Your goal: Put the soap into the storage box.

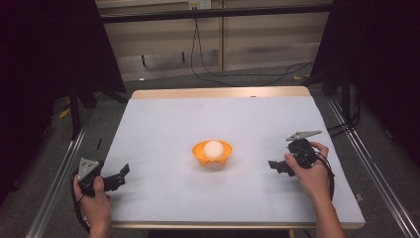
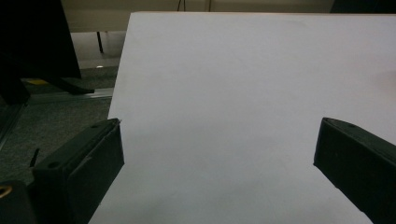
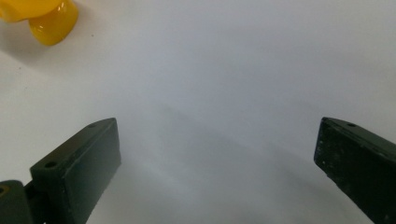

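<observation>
An orange bowl (image 1: 198, 152) sits near the middle of the white table top (image 1: 163, 124), and a white ball (image 1: 213, 148) rests inside it. My left gripper (image 1: 121, 176) is at the front left corner, held by a hand, its jaws wide apart over bare table (image 2: 224, 102) with nothing between them. My right gripper (image 1: 275, 165) is to the right of the bowl, pointing left and down toward the table, also open and empty. A rim part of the orange bowl (image 3: 39, 18) shows at the top left of the right gripper view.
The table's wooden far edge (image 1: 218, 92) borders a grey floor with black cables (image 1: 213, 74). Metal rails run along the left side (image 1: 59, 173) and the right side (image 1: 376, 173). Dark curtains stand at both sides.
</observation>
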{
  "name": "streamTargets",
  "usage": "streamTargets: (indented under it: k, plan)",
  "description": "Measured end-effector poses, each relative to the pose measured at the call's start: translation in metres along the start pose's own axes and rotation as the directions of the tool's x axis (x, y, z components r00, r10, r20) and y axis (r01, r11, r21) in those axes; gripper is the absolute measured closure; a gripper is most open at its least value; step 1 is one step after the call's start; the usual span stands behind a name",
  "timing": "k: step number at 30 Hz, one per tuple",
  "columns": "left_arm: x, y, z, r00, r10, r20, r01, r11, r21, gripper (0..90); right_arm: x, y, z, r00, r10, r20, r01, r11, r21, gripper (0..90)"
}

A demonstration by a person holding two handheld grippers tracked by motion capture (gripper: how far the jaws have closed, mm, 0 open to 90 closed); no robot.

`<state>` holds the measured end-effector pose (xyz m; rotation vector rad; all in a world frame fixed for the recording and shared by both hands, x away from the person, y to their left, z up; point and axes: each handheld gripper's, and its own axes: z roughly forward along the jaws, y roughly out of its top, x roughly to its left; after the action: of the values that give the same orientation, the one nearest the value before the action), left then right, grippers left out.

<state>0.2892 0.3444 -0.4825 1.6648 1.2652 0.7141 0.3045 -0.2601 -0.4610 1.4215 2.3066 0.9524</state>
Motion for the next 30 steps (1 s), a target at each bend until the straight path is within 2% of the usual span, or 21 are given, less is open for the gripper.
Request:
streamTargets:
  k: [8, 11, 18, 20, 30]
  plan:
    - [0.000, 0.000, 0.000, 1.0000, 0.001, -0.003, -0.001, 1.0000, -0.002, 1.4, -0.014, -0.027, -0.013, 0.9987, 0.049, 0.012, -0.048, 0.998, -0.045, 0.9]
    - [0.000, 0.000, 0.000, 1.0000, -0.008, -0.004, 0.008, 1.0000, -0.002, 1.4, -0.016, -0.030, -0.015, 0.9984, 0.054, 0.016, -0.053, 0.998, -0.045, 0.9]
    - [-0.001, 0.000, 0.000, 1.0000, 0.001, 0.000, -0.001, 1.0000, -0.001, 1.5, -0.027, -0.045, -0.027, 0.9963, 0.083, 0.024, -0.081, 0.994, -0.071, 1.3]
    - [-0.001, 0.000, 0.000, 1.0000, 0.002, 0.000, -0.002, 1.0000, -0.001, 1.5, -0.031, -0.052, -0.031, 0.9941, 0.105, 0.025, -0.103, 0.991, -0.080, 1.6]
    - [-0.001, 0.000, -0.001, 1.0000, 0.006, -0.005, -0.006, 1.0000, -0.003, 1.5, -0.043, -0.073, -0.045, 0.9882, 0.150, 0.031, -0.145, 0.983, -0.111, 2.3]
